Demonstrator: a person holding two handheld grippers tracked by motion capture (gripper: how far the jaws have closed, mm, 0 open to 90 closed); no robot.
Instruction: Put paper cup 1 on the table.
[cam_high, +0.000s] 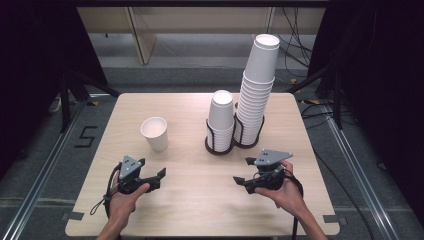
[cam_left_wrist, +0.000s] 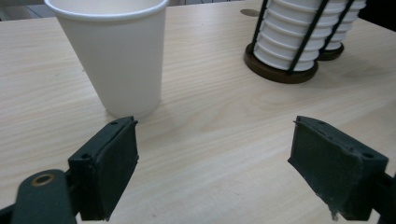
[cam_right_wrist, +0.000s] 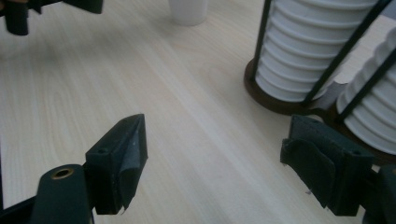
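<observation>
A single white paper cup (cam_high: 154, 133) stands upright left of the table's middle. My left gripper (cam_high: 159, 178) is open just in front of it, held in a hand. In the left gripper view the cup (cam_left_wrist: 119, 51) rises beyond the left jaw, and nothing lies between the jaws of my left gripper (cam_left_wrist: 215, 163). My right gripper (cam_high: 243, 171) is open at the front right, its jaws pointing left. In the right gripper view my right gripper (cam_right_wrist: 212, 168) frames bare wood, with the short cup stack (cam_right_wrist: 310, 51) just ahead.
Two stacks of white cups stand in black wire holders at the middle back: a short stack (cam_high: 220, 122) and a tall stack (cam_high: 255, 95) right of it. The wooden table (cam_high: 200, 200) has bare room in front. Dark frames and cables surround it.
</observation>
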